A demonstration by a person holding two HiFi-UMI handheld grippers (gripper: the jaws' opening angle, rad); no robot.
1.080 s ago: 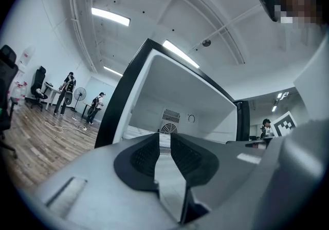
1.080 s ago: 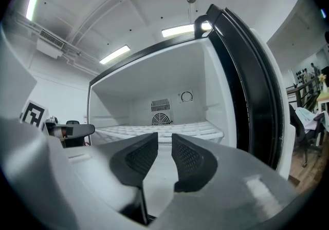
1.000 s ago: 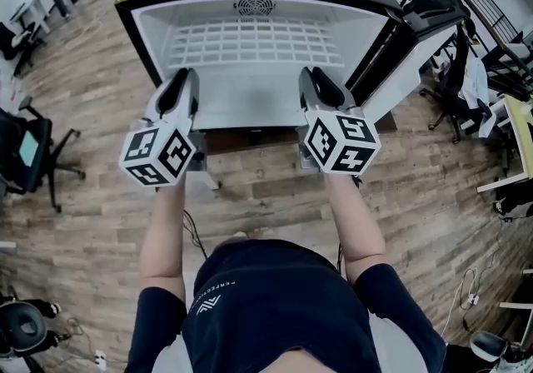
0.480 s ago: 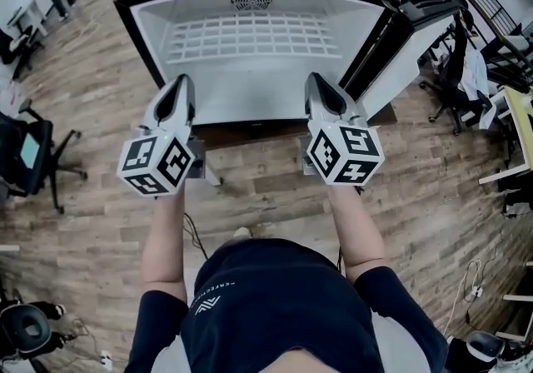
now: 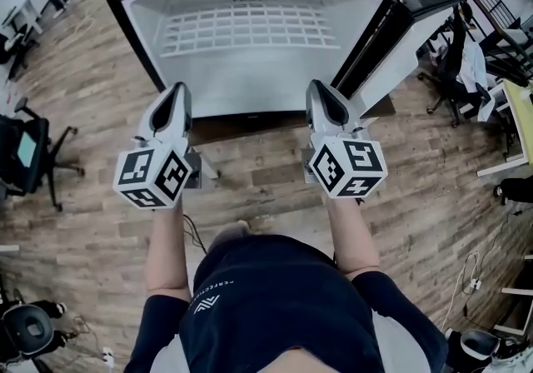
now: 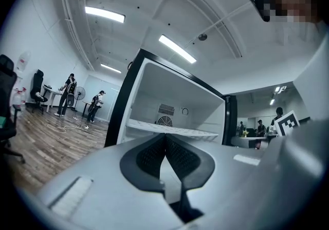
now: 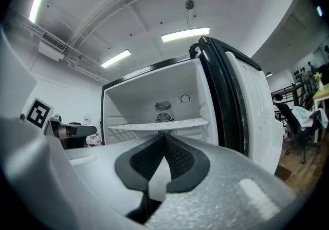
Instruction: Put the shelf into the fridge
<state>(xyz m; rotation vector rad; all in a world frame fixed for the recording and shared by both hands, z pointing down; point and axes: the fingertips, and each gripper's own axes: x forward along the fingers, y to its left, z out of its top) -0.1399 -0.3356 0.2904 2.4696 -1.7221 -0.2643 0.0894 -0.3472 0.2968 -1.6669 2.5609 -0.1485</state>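
The fridge [image 5: 133, 30] stands open in front of me, its door [image 5: 400, 38] swung out to the right. The white wire shelf [image 5: 250, 30] lies level inside it, also seen in the left gripper view [image 6: 169, 130] and the right gripper view [image 7: 159, 125]. My left gripper [image 5: 177, 90] is just outside the fridge's front edge on the left. My right gripper [image 5: 319, 87] is level with it on the right. Both point into the opening, shut, with nothing between their jaws [image 6: 165, 135] [image 7: 164, 135]. Neither touches the shelf.
A black office chair [image 5: 25, 155] stands on the wooden floor at the left. Another chair draped with clothing [image 5: 462, 72] and a desk edge [image 5: 516, 126] are at the right. Cables [image 5: 466, 288] trail on the floor. Two people [image 6: 67, 95] stand far off to the left.
Both grippers have drawn back from the fridge opening toward the person, and their jaws have come together. The shelf has stayed in place inside the fridge.
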